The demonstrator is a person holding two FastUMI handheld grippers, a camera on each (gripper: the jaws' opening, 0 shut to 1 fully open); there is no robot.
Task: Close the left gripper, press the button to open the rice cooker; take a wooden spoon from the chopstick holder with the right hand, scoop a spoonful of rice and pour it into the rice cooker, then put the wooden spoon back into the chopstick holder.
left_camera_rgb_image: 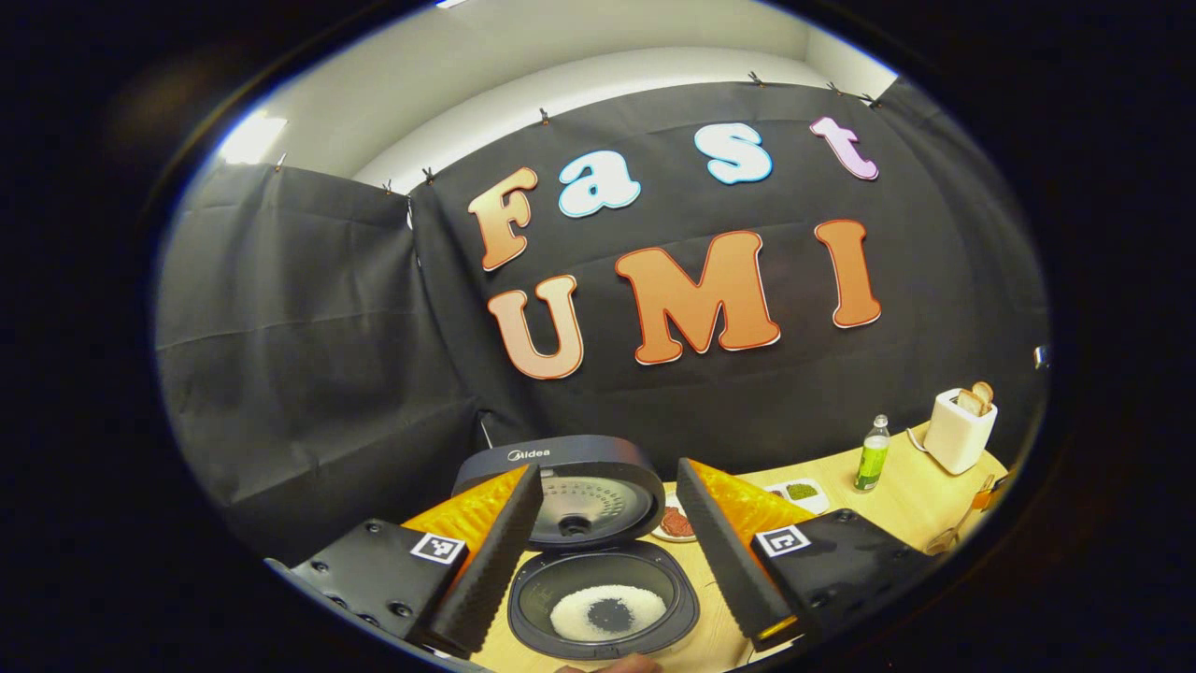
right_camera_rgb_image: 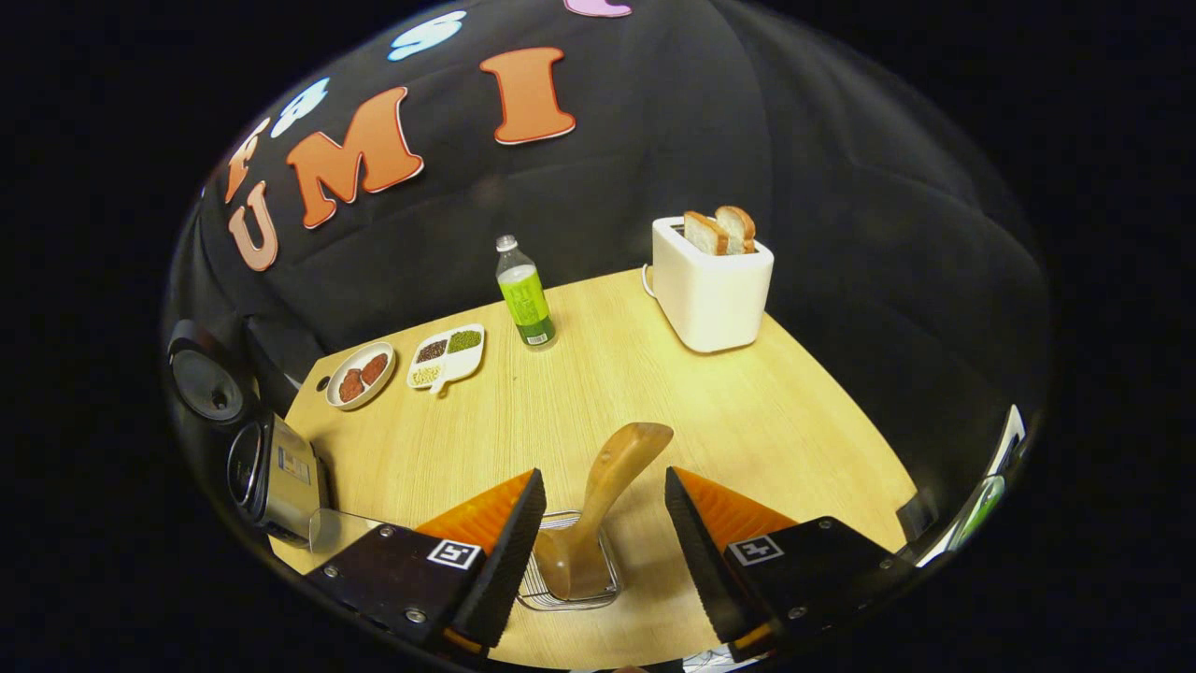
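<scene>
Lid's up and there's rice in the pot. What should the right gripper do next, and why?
Probably ease the right gripper up and away, jaws kept open. The wooden spoon stands in the wire chopstick holder between the open fingers, untouched, while the rice cooker sits open with rice in its pot. That suggests the scoop is done and the spoon is back.

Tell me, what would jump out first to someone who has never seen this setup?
In the left gripper view, the rice cooker stands open, lid up, with a ring of white rice in its pot, framed by the open left gripper. In the right gripper view, a wooden spoon leans in the wire chopstick holder between the open fingers of the right gripper. Farther back on the table a white toaster holds two bread slices.
</scene>
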